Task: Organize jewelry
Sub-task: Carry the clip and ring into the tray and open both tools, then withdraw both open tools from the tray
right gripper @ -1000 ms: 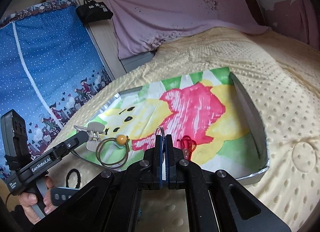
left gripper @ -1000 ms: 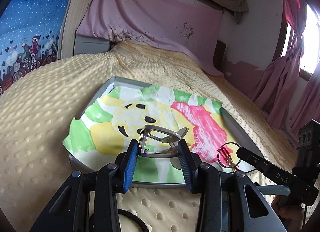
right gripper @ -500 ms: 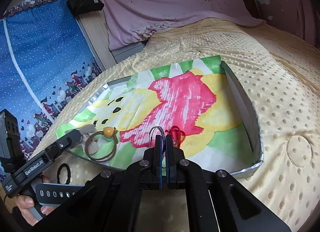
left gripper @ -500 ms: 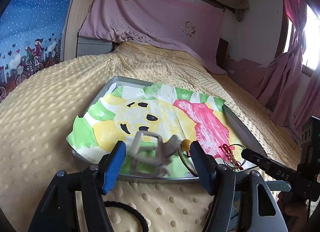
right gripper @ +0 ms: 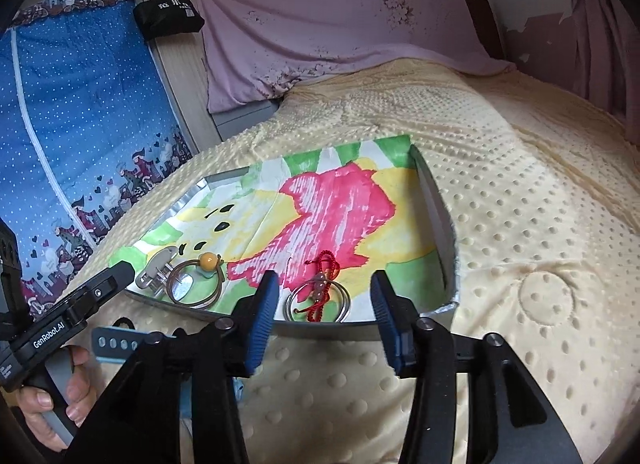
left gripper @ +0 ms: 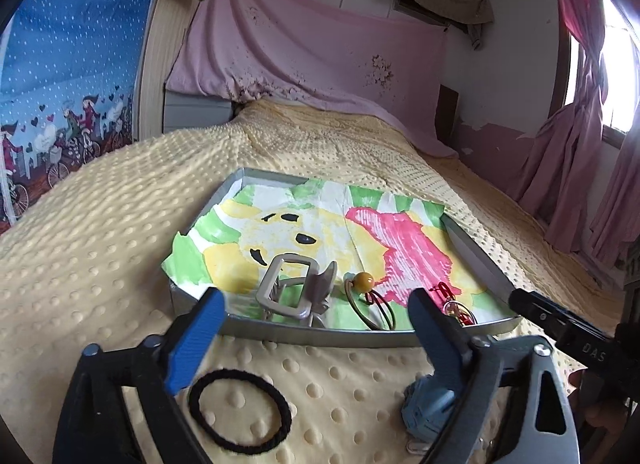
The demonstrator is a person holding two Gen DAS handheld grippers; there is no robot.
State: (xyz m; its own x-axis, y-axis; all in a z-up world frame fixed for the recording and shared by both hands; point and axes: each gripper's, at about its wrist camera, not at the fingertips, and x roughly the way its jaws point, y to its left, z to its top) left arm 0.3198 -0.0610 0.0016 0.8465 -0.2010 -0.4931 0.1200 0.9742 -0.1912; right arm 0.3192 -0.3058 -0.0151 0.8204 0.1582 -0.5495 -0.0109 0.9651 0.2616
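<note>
The black hair tie (left gripper: 239,411) lay on the bed at the lower centre of my left view, outside the tray (left gripper: 320,334) and just below my left gripper (left gripper: 316,344). Its jaws had just been opening and stood spread, empty. My right gripper (right gripper: 324,314) had just been opening over the ring bracelet (right gripper: 318,300), no longer pinching it.

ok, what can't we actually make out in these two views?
- Blue item on the blanket, left wrist view: mostly behind the left gripper; can't identify.
- Black hair tie, right wrist view: mostly hidden by the left gripper.
- Silver rings, left wrist view: partly behind a finger.
</note>
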